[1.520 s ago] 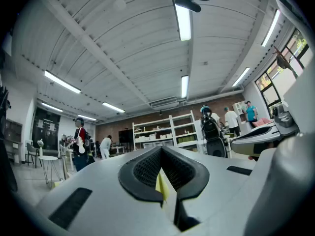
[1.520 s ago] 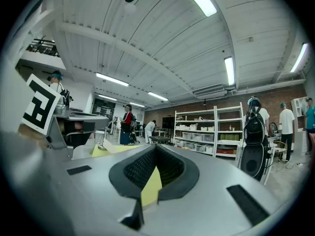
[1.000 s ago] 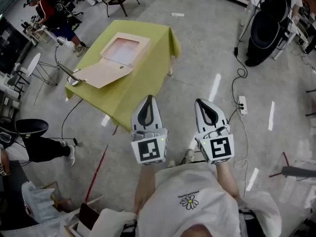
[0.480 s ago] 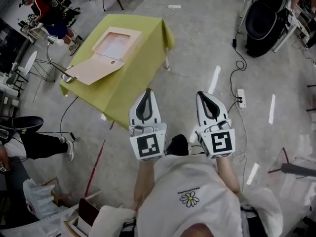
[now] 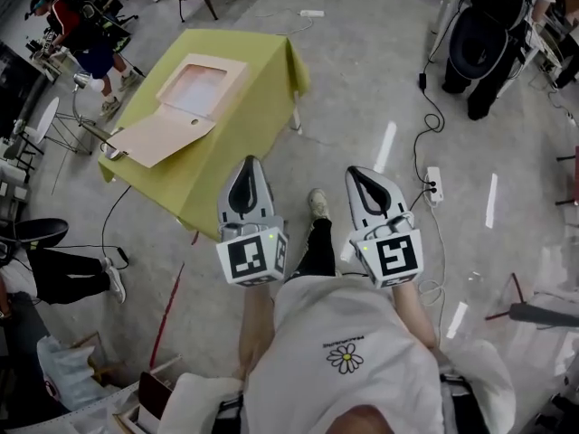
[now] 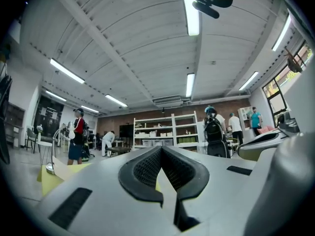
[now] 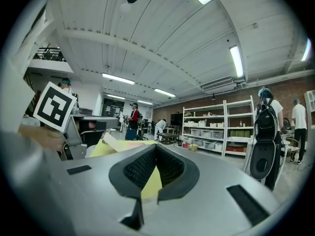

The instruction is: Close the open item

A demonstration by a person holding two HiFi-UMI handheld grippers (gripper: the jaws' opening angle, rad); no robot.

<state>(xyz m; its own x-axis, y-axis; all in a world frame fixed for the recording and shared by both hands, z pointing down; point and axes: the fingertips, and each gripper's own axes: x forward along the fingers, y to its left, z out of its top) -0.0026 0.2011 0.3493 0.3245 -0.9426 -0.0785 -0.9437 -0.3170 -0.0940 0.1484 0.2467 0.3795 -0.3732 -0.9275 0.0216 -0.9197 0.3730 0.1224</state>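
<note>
Open box (image 5: 192, 89) on table (image 5: 258, 93) — well ahead-left of L gripper (image 5: 246, 165) & R gripper (image 5: 361, 174), both clenched, empty.

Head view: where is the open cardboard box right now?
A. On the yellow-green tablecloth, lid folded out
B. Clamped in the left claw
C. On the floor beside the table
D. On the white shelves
A: the cardboard box sits on the yellow-green tablecloth with its lid folded out, while the left claw and right claw are both short of the tablecloth.
</note>
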